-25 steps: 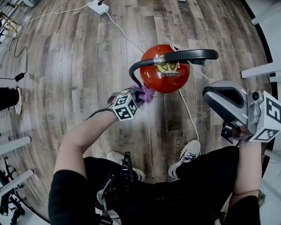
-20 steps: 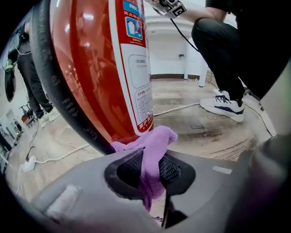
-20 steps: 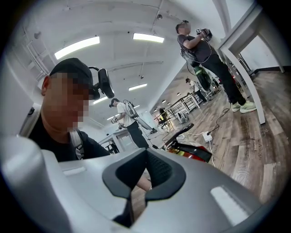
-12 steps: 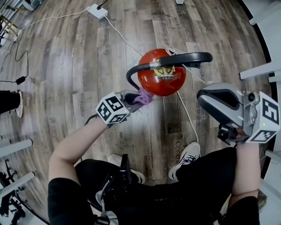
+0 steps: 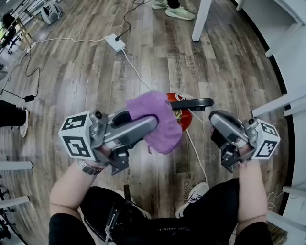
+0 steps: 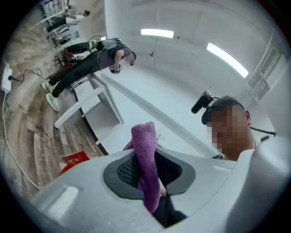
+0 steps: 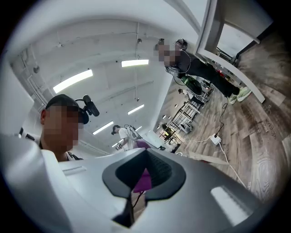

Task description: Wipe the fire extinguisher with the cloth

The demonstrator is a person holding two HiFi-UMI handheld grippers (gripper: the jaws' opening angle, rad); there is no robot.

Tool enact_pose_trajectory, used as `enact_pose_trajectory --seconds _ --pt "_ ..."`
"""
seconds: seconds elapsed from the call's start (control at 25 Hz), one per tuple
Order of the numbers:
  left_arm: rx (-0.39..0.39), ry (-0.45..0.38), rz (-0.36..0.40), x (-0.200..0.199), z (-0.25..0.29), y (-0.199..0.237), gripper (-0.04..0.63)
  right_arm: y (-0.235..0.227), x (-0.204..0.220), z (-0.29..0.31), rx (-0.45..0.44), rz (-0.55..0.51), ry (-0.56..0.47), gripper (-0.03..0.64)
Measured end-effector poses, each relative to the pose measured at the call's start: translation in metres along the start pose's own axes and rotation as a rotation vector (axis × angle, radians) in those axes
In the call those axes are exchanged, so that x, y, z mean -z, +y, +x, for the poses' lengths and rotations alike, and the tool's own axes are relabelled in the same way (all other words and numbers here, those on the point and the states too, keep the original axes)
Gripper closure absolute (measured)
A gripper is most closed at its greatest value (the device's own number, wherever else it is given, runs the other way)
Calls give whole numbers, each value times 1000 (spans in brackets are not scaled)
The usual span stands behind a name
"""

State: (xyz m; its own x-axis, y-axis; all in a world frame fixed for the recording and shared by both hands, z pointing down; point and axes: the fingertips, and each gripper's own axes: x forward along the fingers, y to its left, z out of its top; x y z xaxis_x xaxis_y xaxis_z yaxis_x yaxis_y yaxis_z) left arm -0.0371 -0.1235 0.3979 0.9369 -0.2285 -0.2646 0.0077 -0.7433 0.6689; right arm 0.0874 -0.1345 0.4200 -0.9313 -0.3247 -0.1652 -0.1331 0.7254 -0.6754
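Observation:
The red fire extinguisher (image 5: 185,122) stands on the wooden floor, its black handle (image 5: 193,103) pointing right; the cloth hides much of its top. My left gripper (image 5: 143,125) is raised high above it, shut on the purple cloth (image 5: 155,119), which bunches over the fingertips. In the left gripper view the purple cloth (image 6: 145,152) sticks up between the closed jaws of my left gripper (image 6: 148,173). My right gripper (image 5: 219,123) hangs to the right of the extinguisher, shut and holding nothing. In the right gripper view my right gripper (image 7: 141,182) shows only a purple patch beyond its jaws.
A white power strip (image 5: 115,43) with a cable (image 5: 138,72) running to the extinguisher lies further out on the floor. A white table leg (image 5: 201,19) and another person's shoes (image 5: 179,12) are at the top. White furniture (image 5: 282,100) lines the right side. My own shoe (image 5: 193,195) is below.
The left gripper has lifted away from the extinguisher's side, risen toward the camera with the cloth and rolled over. The right gripper has shifted slightly left.

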Motion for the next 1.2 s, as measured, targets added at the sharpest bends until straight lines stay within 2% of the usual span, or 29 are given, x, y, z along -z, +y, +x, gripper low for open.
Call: enact_pose_trajectory --seconds 0.04,0.12,0.16,0.2,0.4,0.52,0.64,0.8,0.92,1.0,1.08,1.2 --pt "3 -26 -30 -8 7 -5 532 3 -2 2 -8 -1 -9 612" --pt "6 -25 -65 -11 21 -10 531 10 -4 7 -27 -18 -14 599" --pt "10 -7 -69 -9 27 -12 531 15 -4 9 -39 -29 -6 560" --pt "10 14 -67 -5 33 -13 531 21 -4 12 -50 -42 8 529" --pt "-21 88 -11 15 49 -11 529 37 4 23 -36 -140 91 478" --pt "-13 87 10 21 50 -10 529 38 12 27 -17 -154 123 441" --pt "12 73 -1 24 50 -14 529 38 26 34 -2 -180 174 417" --pt "42 60 -31 28 51 -20 526 45 44 44 -21 -215 242 427" --pt "55 47 -44 30 49 -23 523 49 54 50 -38 -220 264 484" --pt "68 10 -72 27 46 -22 523 49 51 50 -31 -218 253 508" --pt "73 -40 -74 16 41 -21 517 49 35 45 -6 -223 219 536" --pt "57 -104 -23 -4 27 -19 518 47 -18 21 45 -223 98 548"
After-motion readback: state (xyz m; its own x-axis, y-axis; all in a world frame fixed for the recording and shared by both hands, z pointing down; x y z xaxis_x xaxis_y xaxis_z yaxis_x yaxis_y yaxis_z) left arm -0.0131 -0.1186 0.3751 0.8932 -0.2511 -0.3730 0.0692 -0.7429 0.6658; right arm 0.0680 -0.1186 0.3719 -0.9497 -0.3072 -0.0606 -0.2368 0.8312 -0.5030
